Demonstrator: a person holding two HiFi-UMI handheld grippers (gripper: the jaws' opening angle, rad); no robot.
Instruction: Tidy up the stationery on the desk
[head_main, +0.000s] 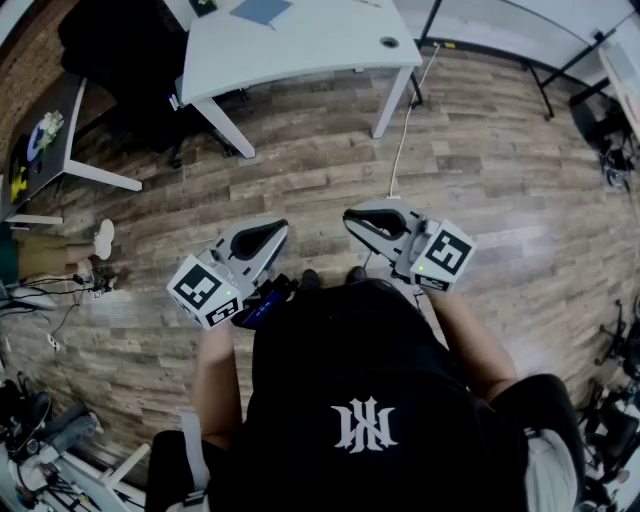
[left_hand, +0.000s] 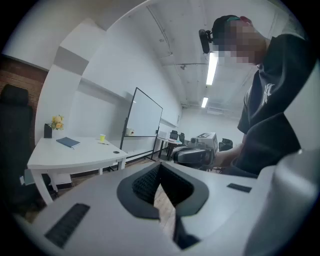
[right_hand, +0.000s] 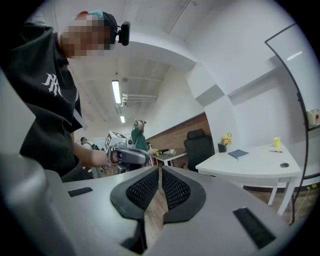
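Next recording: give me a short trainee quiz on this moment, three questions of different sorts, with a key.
1. True or false: the left gripper holds a pen.
2. The blue notebook lies on: A) the floor, B) the white desk, C) a chair.
3. Fill in: the fingers of the right gripper are ___ (open or shut).
Key: 1 false, it is shut and empty; 2 B; 3 shut.

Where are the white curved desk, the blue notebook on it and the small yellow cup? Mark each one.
white curved desk (left_hand: 87, 154), left gripper view, bare tabletop.
blue notebook (left_hand: 67, 142), left gripper view, middle of its cover.
small yellow cup (left_hand: 102, 137), left gripper view, its side.
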